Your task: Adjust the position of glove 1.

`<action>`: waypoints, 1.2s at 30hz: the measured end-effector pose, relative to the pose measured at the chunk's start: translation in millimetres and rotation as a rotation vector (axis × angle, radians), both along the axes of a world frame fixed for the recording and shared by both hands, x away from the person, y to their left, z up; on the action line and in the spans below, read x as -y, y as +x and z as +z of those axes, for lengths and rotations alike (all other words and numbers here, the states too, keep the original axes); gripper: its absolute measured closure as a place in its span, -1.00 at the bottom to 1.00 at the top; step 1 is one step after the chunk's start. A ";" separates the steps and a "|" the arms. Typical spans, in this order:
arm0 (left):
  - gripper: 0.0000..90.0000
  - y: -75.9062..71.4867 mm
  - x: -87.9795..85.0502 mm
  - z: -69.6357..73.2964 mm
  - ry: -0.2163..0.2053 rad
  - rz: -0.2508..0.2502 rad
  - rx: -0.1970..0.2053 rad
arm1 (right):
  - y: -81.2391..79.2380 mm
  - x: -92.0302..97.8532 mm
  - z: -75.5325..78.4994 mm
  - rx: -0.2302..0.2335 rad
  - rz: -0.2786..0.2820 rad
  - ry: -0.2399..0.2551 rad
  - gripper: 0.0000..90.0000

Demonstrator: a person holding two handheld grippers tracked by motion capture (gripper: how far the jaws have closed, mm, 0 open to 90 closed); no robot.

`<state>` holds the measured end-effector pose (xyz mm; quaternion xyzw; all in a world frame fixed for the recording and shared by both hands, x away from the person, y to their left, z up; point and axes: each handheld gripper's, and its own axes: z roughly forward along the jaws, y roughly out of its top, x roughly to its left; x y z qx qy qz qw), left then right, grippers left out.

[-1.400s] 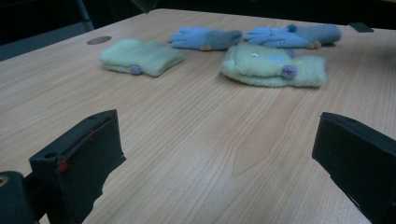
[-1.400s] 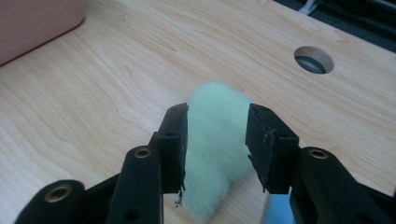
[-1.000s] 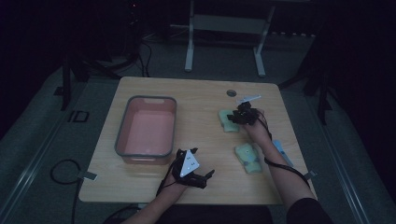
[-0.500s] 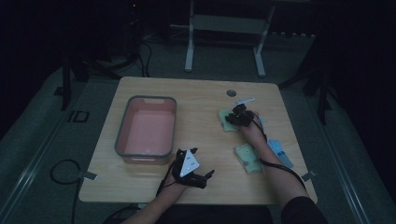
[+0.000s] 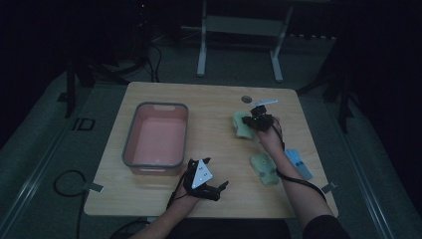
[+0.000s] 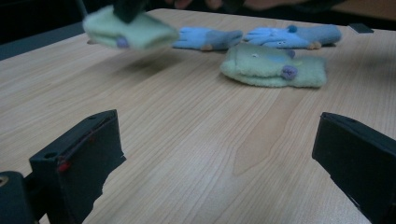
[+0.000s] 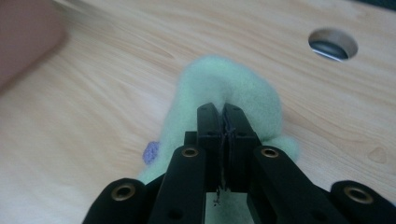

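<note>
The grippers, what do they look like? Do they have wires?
Both are black. The left gripper carries a grey three-cornered plate with small dark dots on top, and its fingers are chunky black blocks, one with a small red mark. The right gripper has flat black fingers on arms with brass-coloured rivets. A black cable trails from it along the forearm to a dark sleeve.

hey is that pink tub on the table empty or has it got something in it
Empty. In the high view the pink tub shows only its bare bottom, and the green mitten pinched in the right gripper is beside it, not inside.
</note>
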<state>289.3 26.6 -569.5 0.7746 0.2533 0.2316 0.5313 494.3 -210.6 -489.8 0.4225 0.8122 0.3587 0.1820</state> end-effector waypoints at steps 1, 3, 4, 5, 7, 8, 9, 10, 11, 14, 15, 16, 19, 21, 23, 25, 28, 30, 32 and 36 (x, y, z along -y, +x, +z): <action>-0.96 0.0 0.0 0.0 0.000 0.000 0.000 | -5.5 -1.9 4.4 0.012 0.007 -0.006 0.93; -0.96 -0.1 0.0 0.0 0.001 0.001 0.001 | -11.1 -4.1 7.8 0.018 0.013 -0.002 0.93; -0.96 -0.1 0.1 0.0 0.001 0.000 0.001 | -16.3 -6.3 9.9 0.027 0.026 -0.003 0.93; -0.96 -0.2 0.2 0.0 -0.001 0.001 0.001 | -21.5 -8.8 11.3 0.030 0.034 -0.010 0.93; -0.96 -0.1 0.0 0.0 0.002 0.000 0.001 | -38.0 -16.0 14.6 0.047 0.047 -0.019 0.93; -0.96 0.0 0.0 0.0 0.000 0.000 0.000 | -44.5 -18.5 16.0 0.065 0.042 -0.027 0.93; -0.96 0.1 0.0 0.0 0.001 0.000 0.000 | -50.6 -21.0 17.4 0.080 0.042 -0.033 0.93; -0.96 0.1 0.0 0.0 0.001 0.000 0.000 | -50.6 -21.0 17.4 0.080 0.042 -0.033 0.93; -0.96 0.1 0.1 -0.1 -0.002 0.002 -0.001 | -56.3 -22.8 18.8 0.086 0.040 -0.031 0.93; -0.96 -0.3 0.1 0.0 -0.001 0.002 -0.001 | -71.6 -26.9 22.0 0.084 0.030 -0.009 0.93; -0.96 -0.5 0.2 0.0 -0.002 0.002 0.001 | -76.5 -29.1 22.1 0.083 0.030 -0.018 0.93; -0.96 -0.6 0.3 -0.1 -0.002 0.002 0.003 | -85.3 -32.6 21.0 0.073 0.018 -0.015 0.93; -0.96 -0.8 0.5 -0.1 -0.001 0.003 0.006 | -96.2 -37.1 15.3 0.062 -0.002 -0.010 0.93; -0.96 -0.8 0.3 -0.1 0.000 0.003 0.006 | -101.6 -40.5 8.9 0.052 -0.012 -0.006 0.93; -0.96 -0.9 0.4 -0.2 -0.003 0.004 0.006 | -101.6 -40.5 8.9 0.052 -0.012 -0.006 0.93; -0.96 -0.9 0.2 -0.2 -0.002 0.002 0.007 | -107.6 -48.5 -4.6 0.043 -0.018 -0.008 0.93; -0.96 -1.0 0.2 -0.1 0.000 0.002 0.008 | -107.8 -51.1 -11.7 0.033 -0.028 -0.004 0.93; -0.96 -1.2 0.5 -0.2 -0.002 0.001 0.009 | -107.1 -53.3 -19.9 0.012 -0.039 -0.008 0.93; -0.96 -1.3 0.6 -0.2 0.001 0.000 0.011 | -106.6 -55.5 -28.6 -0.012 -0.040 -0.006 0.93; -0.96 -1.5 0.9 -0.2 0.003 -0.001 0.011 | -105.4 -59.2 -40.5 -0.023 -0.037 -0.028 0.92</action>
